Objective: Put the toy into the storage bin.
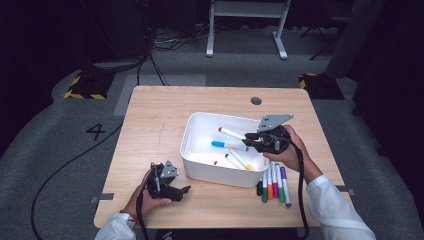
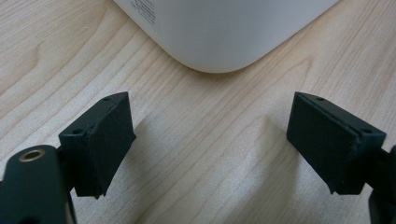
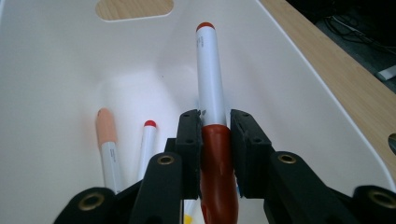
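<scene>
My left tongs [image 1: 186,189] sit on the desk [image 1: 150,125] just left of the white bin [image 1: 200,167], jaws spread wide, nothing between them; in the left gripper view the bin's rounded corner [image 2: 219,42] lies just ahead of the pads. Inside the bin: a blue-capped marker [image 1: 227,145], a yellow-tipped one [image 1: 241,161], and another with a blue end [image 1: 231,160] near the bin's near wall. My right tongs [image 1: 251,139] are over the bin's right side, clamped on the red marker [image 3: 212,140], grip at the red cap end, white barrel poking out ahead over the bin floor. Marker points toward the bin's far left wall, tilted slightly. Right of the bin's near corner, on the desk, a row of markers lies side by side: green [image 1: 264,189], orange [image 1: 269,185], another green [image 1: 280,187], purple [image 1: 285,185].

Handling guess: marker is light, stiff, smooth plastic, round so it can roll or swivel in the pads. Best hold is mid-barrel or at the cap seam, squeezed across the width. Held at one end like now, it may pivot.
</scene>
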Tool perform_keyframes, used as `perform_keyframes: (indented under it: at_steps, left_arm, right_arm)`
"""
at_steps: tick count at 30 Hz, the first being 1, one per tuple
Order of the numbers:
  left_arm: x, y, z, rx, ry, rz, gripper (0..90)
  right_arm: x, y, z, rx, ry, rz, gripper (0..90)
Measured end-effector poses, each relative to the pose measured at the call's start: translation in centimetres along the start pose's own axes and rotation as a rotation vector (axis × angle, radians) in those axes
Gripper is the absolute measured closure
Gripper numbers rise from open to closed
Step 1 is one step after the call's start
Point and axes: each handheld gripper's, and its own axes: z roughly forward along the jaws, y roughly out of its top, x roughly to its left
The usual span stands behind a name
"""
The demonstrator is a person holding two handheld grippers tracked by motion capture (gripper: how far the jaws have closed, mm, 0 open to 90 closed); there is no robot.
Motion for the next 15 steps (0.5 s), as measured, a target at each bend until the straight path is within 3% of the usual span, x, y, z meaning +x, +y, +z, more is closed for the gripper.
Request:
perform_keyframes:
  at_steps: [3,15]
  left_arm:
    - [0.0,0.0,0.0,0.000,0.000,-0.001,14.9]
    - [0.0,0.0,0.0,0.000,0.000,0.000,14.9]
  right_arm:
    - [-0.1,0.0,0.8,0.028,0.021,-0.015,74.8]
    - [2.1,0.3,2.0,0.110,0.137,-0.103,74.7]
